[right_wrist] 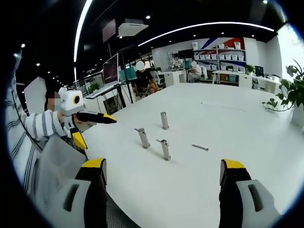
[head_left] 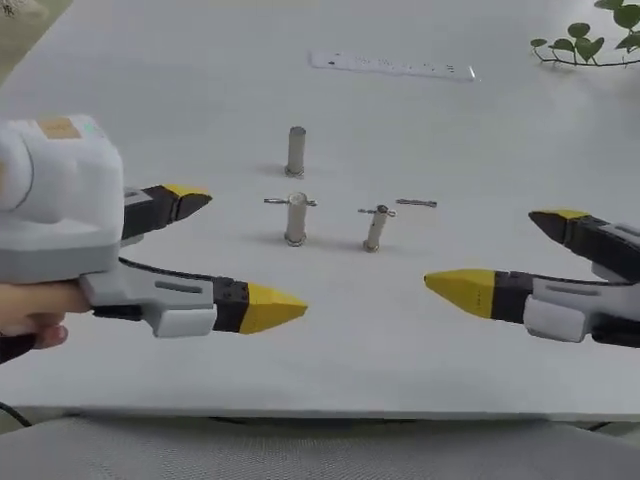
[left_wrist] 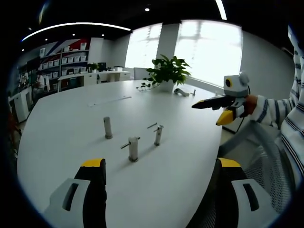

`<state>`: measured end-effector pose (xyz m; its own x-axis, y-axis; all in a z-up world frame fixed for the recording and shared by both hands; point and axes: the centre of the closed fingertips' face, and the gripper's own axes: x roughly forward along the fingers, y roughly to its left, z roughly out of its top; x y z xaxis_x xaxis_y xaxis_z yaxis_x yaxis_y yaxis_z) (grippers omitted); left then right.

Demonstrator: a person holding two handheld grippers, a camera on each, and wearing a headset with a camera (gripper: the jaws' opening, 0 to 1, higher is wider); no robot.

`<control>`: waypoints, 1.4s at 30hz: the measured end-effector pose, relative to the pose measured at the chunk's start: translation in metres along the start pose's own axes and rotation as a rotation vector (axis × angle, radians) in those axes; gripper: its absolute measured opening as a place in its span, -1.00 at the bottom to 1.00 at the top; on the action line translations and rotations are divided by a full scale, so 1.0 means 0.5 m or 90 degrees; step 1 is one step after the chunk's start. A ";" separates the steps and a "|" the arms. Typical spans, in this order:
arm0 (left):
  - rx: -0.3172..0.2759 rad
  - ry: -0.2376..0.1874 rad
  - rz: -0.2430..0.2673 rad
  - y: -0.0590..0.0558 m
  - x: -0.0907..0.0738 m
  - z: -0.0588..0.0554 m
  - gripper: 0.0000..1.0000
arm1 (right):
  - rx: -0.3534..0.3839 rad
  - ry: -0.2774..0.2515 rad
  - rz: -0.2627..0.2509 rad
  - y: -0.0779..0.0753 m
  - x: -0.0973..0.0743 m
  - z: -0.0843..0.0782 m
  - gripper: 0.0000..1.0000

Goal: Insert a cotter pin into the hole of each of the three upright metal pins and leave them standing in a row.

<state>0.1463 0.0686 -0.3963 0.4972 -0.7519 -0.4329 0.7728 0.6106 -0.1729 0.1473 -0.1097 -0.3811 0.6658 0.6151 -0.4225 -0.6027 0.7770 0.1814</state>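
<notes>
My left claw [head_left: 252, 250] and right claw [head_left: 482, 250] hang wide and empty over the white tabletop [head_left: 150, 100]. A loose metal cotter pin [head_left: 416, 203] lies at 2 o'clock from one upright silver pin [head_left: 375, 228].

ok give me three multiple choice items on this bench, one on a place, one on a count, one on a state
1. Where is the loose thin metal cotter pin?
A in a gripper's jaws
B standing on end
C flat on the white table

2. How many of the upright grey metal pins carry a cotter pin?
A one
B two
C three

3. How are the yellow-tipped left gripper and right gripper?
A both open, empty
B both shut
C one shut on a pin

Answers:
1 C, it lies flat just right of the front right pin.
2 B, that one and the front left pin have crosspieces; the rear pin is bare.
3 A, jaws spread with nothing between.
</notes>
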 end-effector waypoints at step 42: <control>-0.002 -0.022 0.085 0.193 0.133 0.158 0.45 | 0.074 0.008 -0.044 -0.072 -0.049 -0.031 0.88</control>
<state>0.2852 0.0578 -0.3717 0.6092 -0.6720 -0.4212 0.6975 0.7067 -0.1186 0.1459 -0.1548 -0.3910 0.6979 0.5588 -0.4480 -0.5006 0.8279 0.2528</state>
